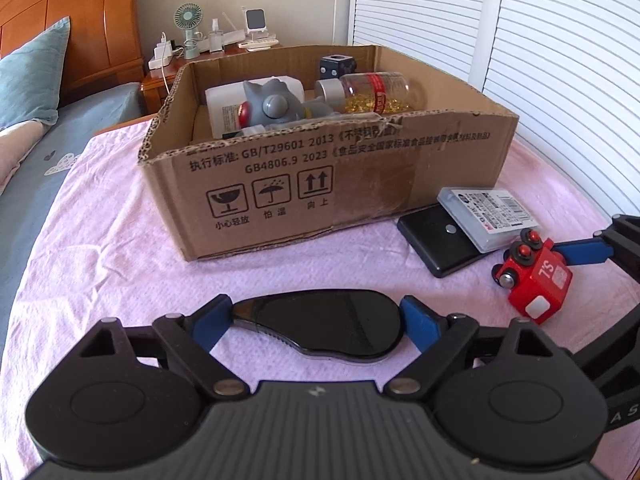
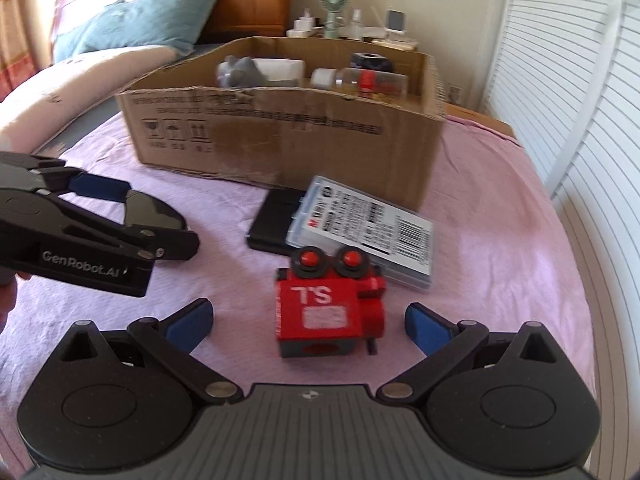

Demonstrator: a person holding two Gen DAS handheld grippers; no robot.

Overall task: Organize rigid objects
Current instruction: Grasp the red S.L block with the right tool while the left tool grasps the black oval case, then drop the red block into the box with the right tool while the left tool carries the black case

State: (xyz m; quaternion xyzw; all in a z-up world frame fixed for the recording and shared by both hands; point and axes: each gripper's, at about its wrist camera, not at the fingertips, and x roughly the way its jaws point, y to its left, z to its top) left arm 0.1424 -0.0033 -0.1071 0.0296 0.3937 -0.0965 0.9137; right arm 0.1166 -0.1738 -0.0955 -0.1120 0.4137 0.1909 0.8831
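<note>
Left hand-held gripper (image 1: pixel 316 322) closed with both blue pads on a glossy black oval case (image 1: pixel 320 326), right hand-held gripper (image 2: pixel 308 320) wide open around a red toy train (image 2: pixel 328 312) without touching, both on pink bed cover (image 1: pixel 120 240), cardboard box (image 1: pixel 320 168) behind.

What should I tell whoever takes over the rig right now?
Left gripper: shut on the black case, which lies on the pink cloth.
Right gripper: open, straddling the red toy, pads not touching it.
Done: the grey figure, pill bottle, white bottle and black cube are in the box.
Left: case, toy, and, in front of the box, the black slab with the clear card case resting partly on it.
</note>
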